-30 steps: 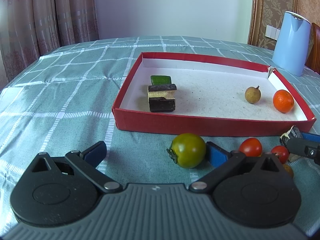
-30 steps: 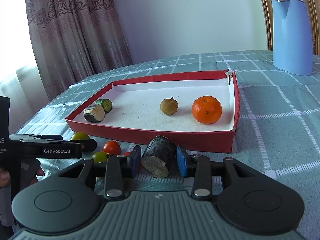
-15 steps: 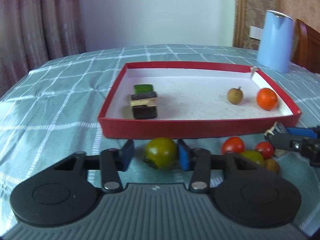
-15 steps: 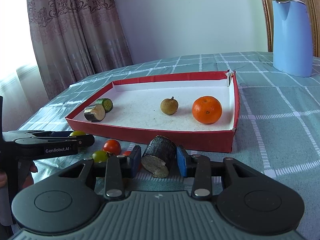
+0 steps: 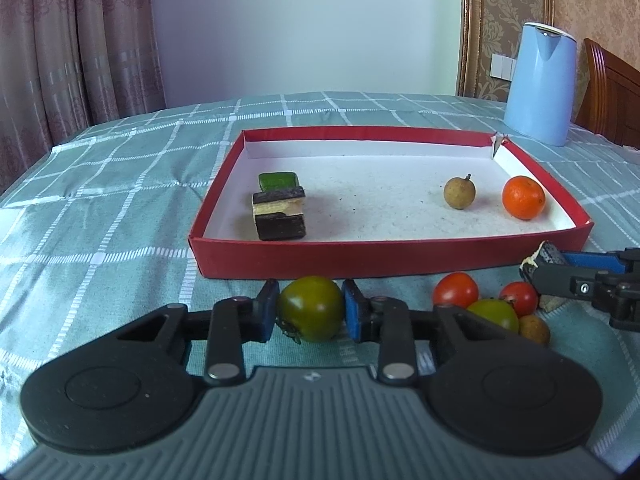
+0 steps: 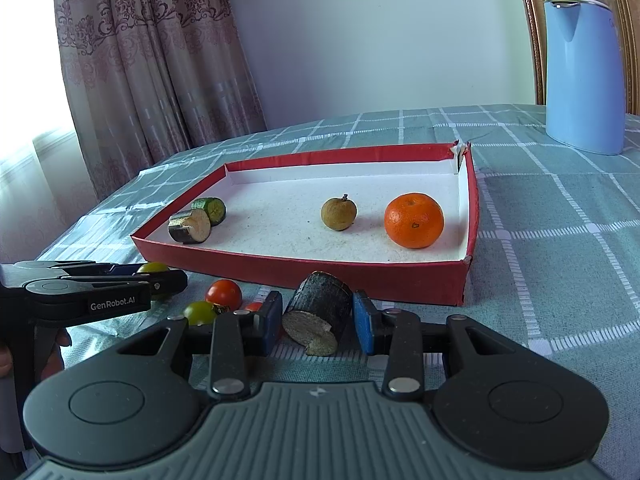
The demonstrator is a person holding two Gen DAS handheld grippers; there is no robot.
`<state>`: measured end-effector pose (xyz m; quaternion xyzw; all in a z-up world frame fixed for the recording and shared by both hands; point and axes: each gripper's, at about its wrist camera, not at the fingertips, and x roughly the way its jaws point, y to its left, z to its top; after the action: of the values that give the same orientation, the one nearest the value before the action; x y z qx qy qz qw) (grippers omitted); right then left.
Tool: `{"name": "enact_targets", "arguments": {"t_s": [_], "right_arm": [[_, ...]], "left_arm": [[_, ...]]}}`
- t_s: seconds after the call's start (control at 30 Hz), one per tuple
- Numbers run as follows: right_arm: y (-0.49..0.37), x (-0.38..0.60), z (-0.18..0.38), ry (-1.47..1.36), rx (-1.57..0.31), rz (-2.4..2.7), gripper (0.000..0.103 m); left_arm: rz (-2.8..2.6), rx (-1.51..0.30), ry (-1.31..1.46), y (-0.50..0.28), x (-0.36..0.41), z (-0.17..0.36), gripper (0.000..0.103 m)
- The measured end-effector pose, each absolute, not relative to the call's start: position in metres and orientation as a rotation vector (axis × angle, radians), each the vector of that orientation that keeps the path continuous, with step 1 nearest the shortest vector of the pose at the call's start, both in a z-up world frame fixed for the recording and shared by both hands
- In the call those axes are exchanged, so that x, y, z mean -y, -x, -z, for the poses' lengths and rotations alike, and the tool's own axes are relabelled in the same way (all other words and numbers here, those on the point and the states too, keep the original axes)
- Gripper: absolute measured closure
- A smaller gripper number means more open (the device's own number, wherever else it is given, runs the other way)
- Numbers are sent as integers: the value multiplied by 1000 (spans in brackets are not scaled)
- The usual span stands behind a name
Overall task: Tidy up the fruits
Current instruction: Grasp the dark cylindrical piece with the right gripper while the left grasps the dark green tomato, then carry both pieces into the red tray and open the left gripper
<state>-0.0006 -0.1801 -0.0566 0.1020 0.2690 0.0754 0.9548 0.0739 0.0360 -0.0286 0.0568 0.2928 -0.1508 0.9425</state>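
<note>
My left gripper (image 5: 309, 312) is shut on a green tomato (image 5: 310, 307) just in front of the red tray (image 5: 360, 264). My right gripper (image 6: 318, 318) is shut on a dark cut vegetable piece (image 6: 318, 314) in front of the same tray (image 6: 360, 276). In the tray lie a dark cut piece (image 5: 280, 212), a cucumber piece (image 5: 278, 180), a longan (image 5: 460, 193) and an orange (image 5: 523, 197). Two red tomatoes (image 5: 455, 290), a small green tomato (image 5: 494, 314) and a brown longan (image 5: 534, 328) lie on the cloth between the grippers.
A blue kettle (image 5: 540, 84) stands at the table's back right. A wooden chair (image 5: 612, 96) is behind it. Curtains (image 5: 76, 40) hang at the left. The table wears a green checked cloth (image 5: 100, 220).
My left gripper moved up to the green tomato and shut on it. It had been open beside it. My right gripper stayed shut on the dark piece.
</note>
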Motion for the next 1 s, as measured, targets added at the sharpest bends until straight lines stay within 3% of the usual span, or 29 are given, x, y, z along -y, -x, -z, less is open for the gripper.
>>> {"name": "enact_targets", "arguments": {"t_s": [0.63,1.0], "right_arm": [[15,179,31,-146,-386,-155,66],[-36,174,24,-123,-441,-133,66]], "left_arm": [[359,-417,-60,-46,-39,6,72],[297,-464,-43,-85,-18,-8,72]]}}
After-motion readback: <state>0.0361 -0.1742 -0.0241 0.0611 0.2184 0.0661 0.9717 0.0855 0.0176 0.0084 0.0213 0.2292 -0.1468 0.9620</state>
